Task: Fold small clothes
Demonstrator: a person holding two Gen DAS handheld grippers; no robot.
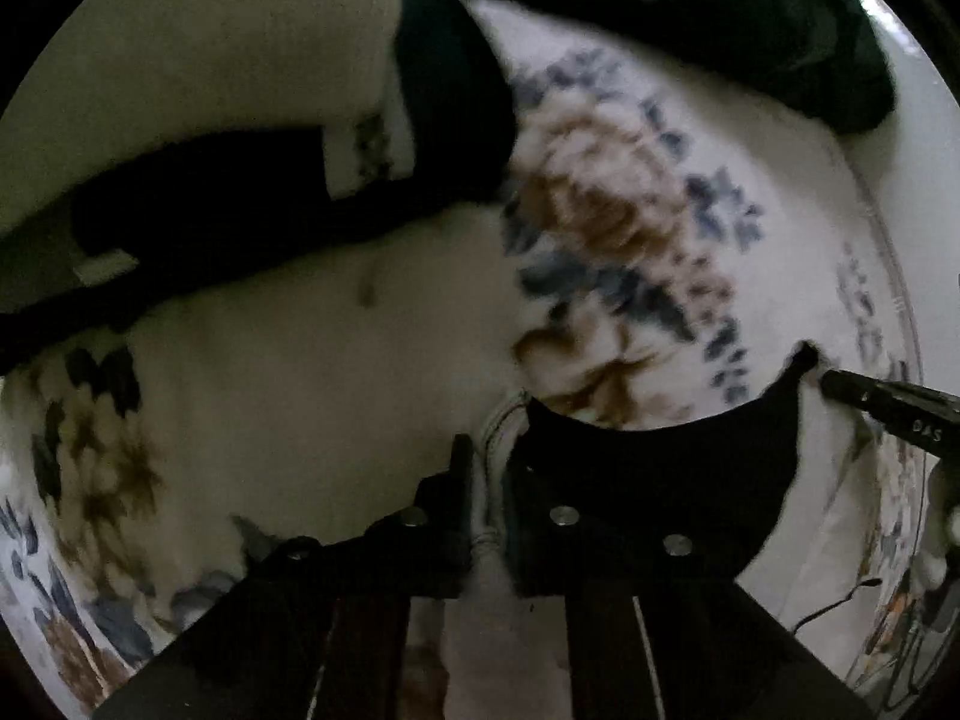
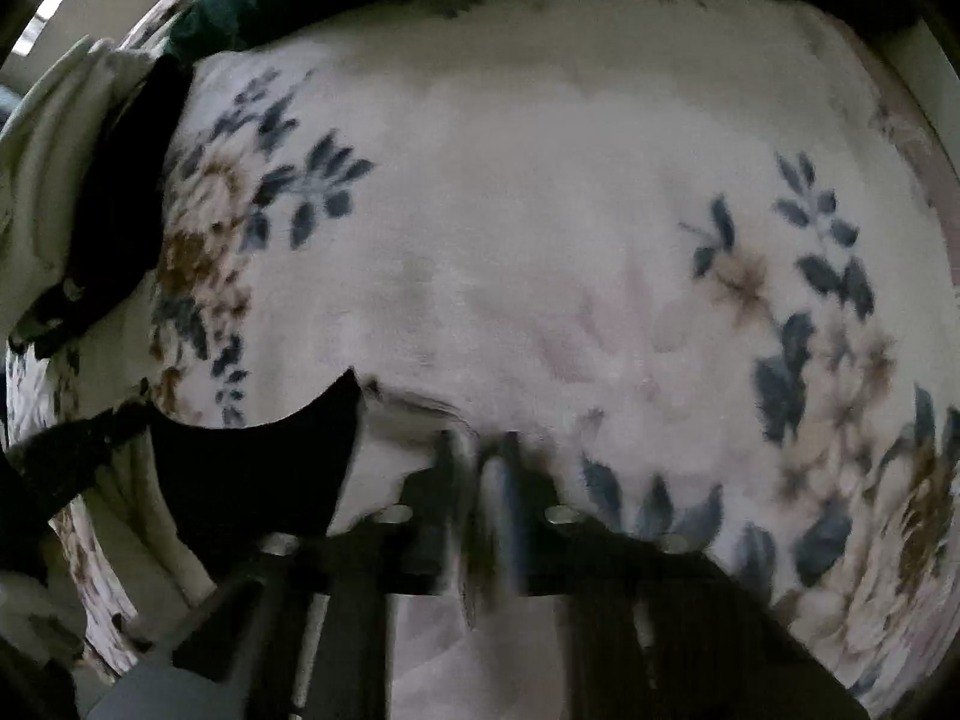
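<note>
A small garment of white cloth with a black panel (image 1: 660, 474) hangs between my two grippers over a floral blanket (image 1: 600, 210). My left gripper (image 1: 486, 480) is shut on the garment's white hem. My right gripper (image 2: 477, 462) is shut on the white cloth at the garment's other side; the black panel (image 2: 252, 468) shows to its left. The right gripper's finger (image 1: 888, 408) reaches in at the right of the left wrist view. The views are dim and blurred.
A cream cloth with black bands (image 1: 210, 192) lies at the far left. A dark green cloth (image 1: 750, 18) lies at the back. The floral blanket (image 2: 540, 210) spreads wide ahead of the right gripper. A thin cable (image 1: 834, 600) lies at the right.
</note>
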